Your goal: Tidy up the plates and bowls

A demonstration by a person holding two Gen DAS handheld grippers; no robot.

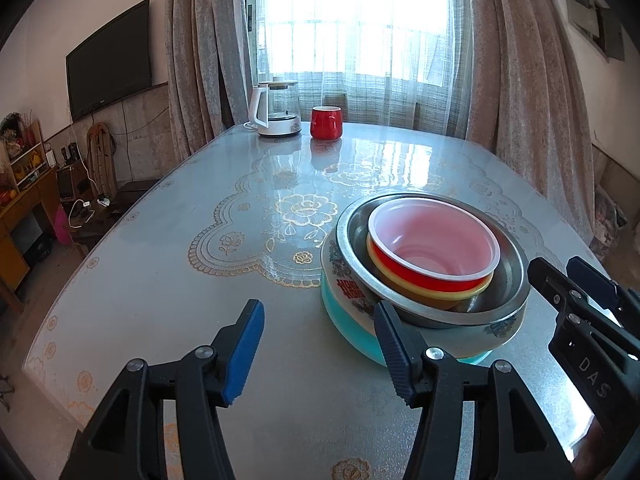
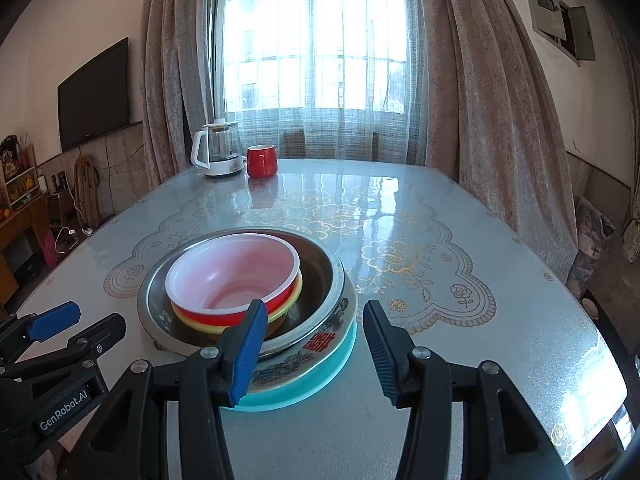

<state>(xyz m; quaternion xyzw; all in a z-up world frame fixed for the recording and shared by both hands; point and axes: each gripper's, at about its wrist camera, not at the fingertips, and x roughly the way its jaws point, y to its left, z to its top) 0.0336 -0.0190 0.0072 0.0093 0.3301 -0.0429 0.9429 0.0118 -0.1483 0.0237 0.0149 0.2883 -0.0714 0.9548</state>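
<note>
A nested stack stands on the table. A red bowl with a white inside (image 1: 434, 246) (image 2: 236, 276) sits in a yellow bowl (image 1: 432, 294) (image 2: 294, 296), inside a steel bowl (image 1: 508, 276) (image 2: 324, 276), on a flowered plate (image 1: 344, 288) (image 2: 320, 344) over a teal plate (image 1: 344, 324) (image 2: 332, 372). My left gripper (image 1: 320, 350) is open and empty, just left of the stack; it also shows in the right wrist view (image 2: 80, 322). My right gripper (image 2: 314, 350) is open and empty over the stack's near right edge; it also shows in the left wrist view (image 1: 568, 280).
A white and glass kettle (image 1: 276, 110) (image 2: 218, 152) and a red mug (image 1: 326, 122) (image 2: 262, 161) stand at the table's far end by the curtained window. The glossy patterned table (image 1: 200, 248) (image 2: 460, 272) stretches around the stack. A TV (image 1: 110, 64) hangs on the left wall.
</note>
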